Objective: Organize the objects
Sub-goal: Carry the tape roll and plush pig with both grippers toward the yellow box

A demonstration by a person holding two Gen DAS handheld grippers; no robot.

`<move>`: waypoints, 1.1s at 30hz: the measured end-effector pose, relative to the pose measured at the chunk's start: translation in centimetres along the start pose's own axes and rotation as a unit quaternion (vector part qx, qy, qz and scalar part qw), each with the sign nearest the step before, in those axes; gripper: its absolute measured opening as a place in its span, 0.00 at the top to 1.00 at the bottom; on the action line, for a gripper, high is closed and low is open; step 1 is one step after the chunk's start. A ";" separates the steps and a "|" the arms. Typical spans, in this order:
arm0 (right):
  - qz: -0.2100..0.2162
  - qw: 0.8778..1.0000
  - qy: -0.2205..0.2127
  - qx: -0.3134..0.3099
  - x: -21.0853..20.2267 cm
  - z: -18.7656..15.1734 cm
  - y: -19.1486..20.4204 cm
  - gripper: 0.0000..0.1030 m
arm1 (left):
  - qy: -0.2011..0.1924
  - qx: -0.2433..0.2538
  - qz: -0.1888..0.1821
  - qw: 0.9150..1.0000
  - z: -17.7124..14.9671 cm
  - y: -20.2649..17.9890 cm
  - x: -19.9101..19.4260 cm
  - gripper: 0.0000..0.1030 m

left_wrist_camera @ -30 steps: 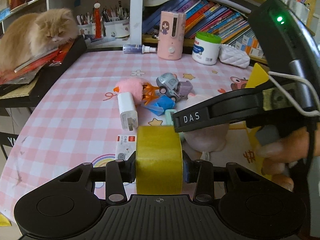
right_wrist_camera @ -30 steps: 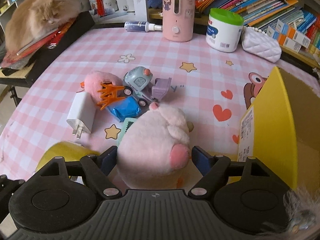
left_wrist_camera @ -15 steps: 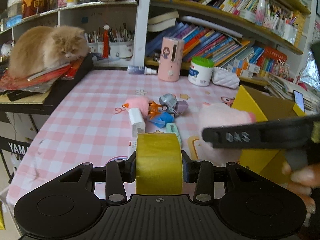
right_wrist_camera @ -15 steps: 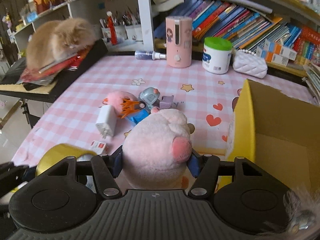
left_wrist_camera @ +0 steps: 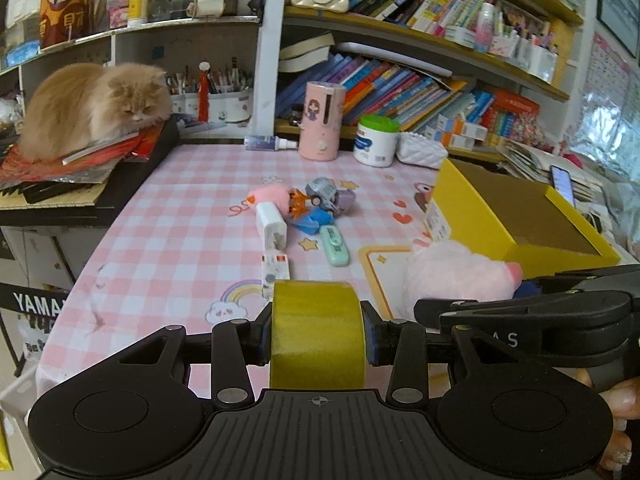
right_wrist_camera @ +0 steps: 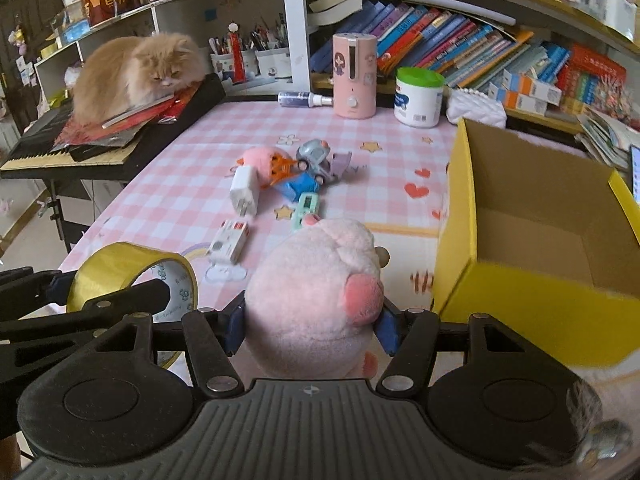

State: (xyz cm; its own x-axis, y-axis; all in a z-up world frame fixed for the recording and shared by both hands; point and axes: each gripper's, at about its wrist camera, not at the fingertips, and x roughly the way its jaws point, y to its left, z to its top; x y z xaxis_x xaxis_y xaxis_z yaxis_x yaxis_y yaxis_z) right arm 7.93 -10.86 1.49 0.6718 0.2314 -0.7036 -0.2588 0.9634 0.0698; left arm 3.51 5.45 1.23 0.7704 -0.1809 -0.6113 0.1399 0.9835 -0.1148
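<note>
My left gripper (left_wrist_camera: 318, 338) is shut on a roll of yellow tape (left_wrist_camera: 317, 332), held above the table's near edge; the roll also shows in the right wrist view (right_wrist_camera: 134, 276). My right gripper (right_wrist_camera: 312, 326) is shut on a pink plush pig (right_wrist_camera: 316, 296), held in the air just left of an open yellow cardboard box (right_wrist_camera: 536, 240). The pig (left_wrist_camera: 460, 270) and box (left_wrist_camera: 508, 216) show at the right of the left wrist view. Loose on the pink checked tablecloth lie a white charger (right_wrist_camera: 243, 194), a pink fuzzy toy (right_wrist_camera: 258, 160), a toy car (right_wrist_camera: 316, 156), a blue piece (right_wrist_camera: 300, 186), a mint item (right_wrist_camera: 306, 210) and a small white box (right_wrist_camera: 230, 240).
An orange cat (right_wrist_camera: 136, 72) lies on papers over a keyboard (right_wrist_camera: 60, 152) at the table's left. A pink dispenser (right_wrist_camera: 354, 76), a green-lidded jar (right_wrist_camera: 418, 96), a spray bottle (right_wrist_camera: 304, 99) and a white pouch (right_wrist_camera: 476, 110) stand at the back, before bookshelves.
Both grippers have risen and pulled back from the table, each keeping its object. The right gripper has carried the pig up beside the yellow box.
</note>
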 end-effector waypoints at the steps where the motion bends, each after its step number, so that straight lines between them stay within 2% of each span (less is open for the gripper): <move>1: -0.002 1.000 0.002 0.003 -0.3 -0.4 0.1 0.42 | 0.001 0.002 -0.003 1.000 -0.2 -0.1 -0.3 0.62; 19: -0.045 0.995 0.022 0.083 -4.8 -7.6 -0.8 0.42 | 0.028 0.056 -0.065 0.996 -4.3 -3.4 -3.2 0.62; 26: -0.070 0.989 0.029 0.127 -6.5 -10.4 -2.3 0.42 | 0.041 0.092 -0.102 0.990 -5.1 -5.8 -3.3 0.62; 33: -0.106 0.978 0.028 0.175 -8.6 -12.5 -4.5 0.42 | 0.048 0.130 -0.147 0.979 -5.4 -8.9 -2.8 0.62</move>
State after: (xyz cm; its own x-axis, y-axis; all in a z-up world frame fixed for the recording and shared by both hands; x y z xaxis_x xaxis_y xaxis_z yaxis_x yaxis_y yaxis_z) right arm -5.30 -18.89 -1.61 0.6430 0.0226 -0.7655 0.1422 0.9787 0.1483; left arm -3.27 -2.81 -0.20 0.6134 -0.4431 -0.6538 0.5103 0.8542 -0.1001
